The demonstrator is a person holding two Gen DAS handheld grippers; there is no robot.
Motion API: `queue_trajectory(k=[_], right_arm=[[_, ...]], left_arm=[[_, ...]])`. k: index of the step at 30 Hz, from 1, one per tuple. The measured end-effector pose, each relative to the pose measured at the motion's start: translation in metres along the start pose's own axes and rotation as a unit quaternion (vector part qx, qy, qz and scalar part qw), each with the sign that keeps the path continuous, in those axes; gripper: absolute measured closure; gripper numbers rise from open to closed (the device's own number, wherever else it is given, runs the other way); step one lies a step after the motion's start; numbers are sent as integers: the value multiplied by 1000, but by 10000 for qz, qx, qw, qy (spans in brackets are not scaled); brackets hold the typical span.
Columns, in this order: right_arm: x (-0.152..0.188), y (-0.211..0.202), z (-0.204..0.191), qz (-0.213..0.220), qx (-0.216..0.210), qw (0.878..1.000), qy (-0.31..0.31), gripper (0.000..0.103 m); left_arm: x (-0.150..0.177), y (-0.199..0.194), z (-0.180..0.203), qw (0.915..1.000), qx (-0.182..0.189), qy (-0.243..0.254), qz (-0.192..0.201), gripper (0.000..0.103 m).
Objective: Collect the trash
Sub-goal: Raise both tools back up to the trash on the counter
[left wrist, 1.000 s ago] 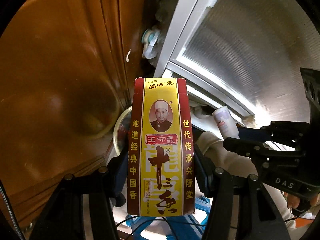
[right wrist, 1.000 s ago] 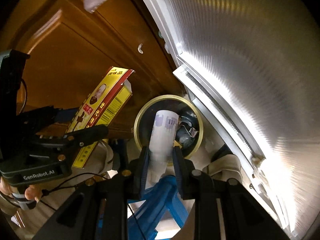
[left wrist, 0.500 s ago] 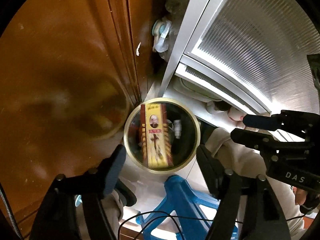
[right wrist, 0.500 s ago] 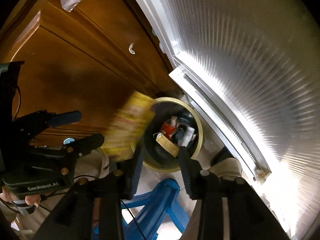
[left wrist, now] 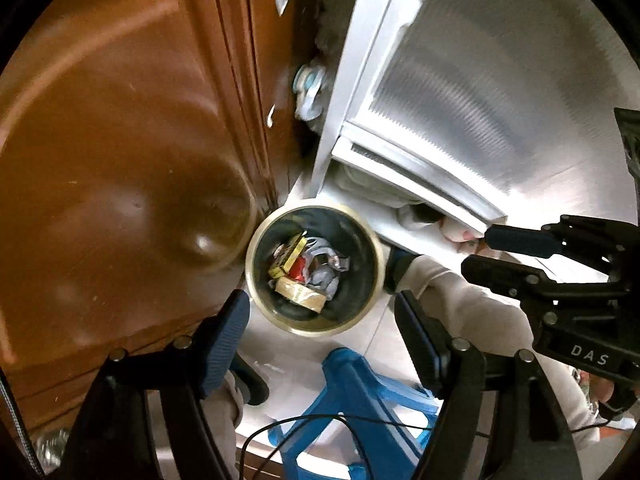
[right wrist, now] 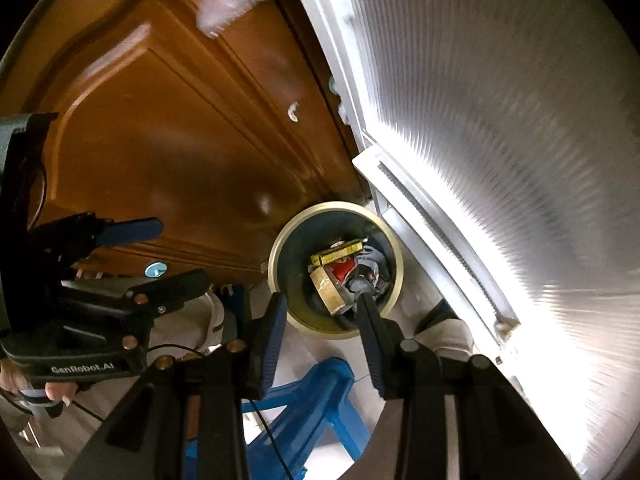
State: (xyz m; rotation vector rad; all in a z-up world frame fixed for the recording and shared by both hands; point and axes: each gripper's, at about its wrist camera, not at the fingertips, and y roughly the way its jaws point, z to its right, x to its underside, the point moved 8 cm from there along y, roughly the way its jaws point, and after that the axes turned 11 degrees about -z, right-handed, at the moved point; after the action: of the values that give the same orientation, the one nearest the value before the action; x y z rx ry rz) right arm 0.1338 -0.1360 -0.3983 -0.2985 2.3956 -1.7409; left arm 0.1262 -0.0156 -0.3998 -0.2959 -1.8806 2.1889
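**Release over the bin: both grippers emptied above the target**

The left gripper [left wrist: 320, 332] has just been opening; its blue-padded fingers [left wrist: 224, 336] stand wide apart with nothing between them. The right gripper [right wrist: 320, 332] has likewise parted its fingers [right wrist: 268, 336], which are released and bare. Directly below both, on the pale floor, stands the round dark waste bin with a cream rim [left wrist: 376, 264], wedged between the brown wooden cabinet door [left wrist: 120, 140] and the ribbed white panel [left wrist: 480, 80]. Inside lie the yellow-and-maroon seasoning carton [left wrist: 286, 260], a tan roll of tape [left wrist: 300, 298] and crumpled silver and red wrappers [left wrist: 324, 268]. To finish the step well, lift each gripper straight up with the fingers parted, clearing the rim and the blue plastic stool [left wrist: 360, 396] nearby, and confirm nothing lodges on the rim before seeking further trash.
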Motion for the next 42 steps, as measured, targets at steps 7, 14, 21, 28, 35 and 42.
queue_trajectory(k=[7,14,21,28,35,42], right_arm=[[10,-68,-17,728,329,9957,-470,66],[19,-146,-37,1501,505,9839,-829,66],[23,-226,-49,2216,497,9698,-895,66],[4,-297,-35,2650,588,9591,-809,66],[-44,-354,15,2975,695,9518,-256,66],[-106,-384,85,3164,775,9440,528,47]], left_arm=[[12,-66,23,9981,170,200,558,29],[11,-145,52,9890,155,615,1333,27],[6,-217,72,9774,61,970,1880,21],[-25,-285,81,9599,-477,1596,2255,8],[-91,-334,92,9463,-908,2049,2331,8],[-187,-339,102,9344,-1399,2449,2177,8]])
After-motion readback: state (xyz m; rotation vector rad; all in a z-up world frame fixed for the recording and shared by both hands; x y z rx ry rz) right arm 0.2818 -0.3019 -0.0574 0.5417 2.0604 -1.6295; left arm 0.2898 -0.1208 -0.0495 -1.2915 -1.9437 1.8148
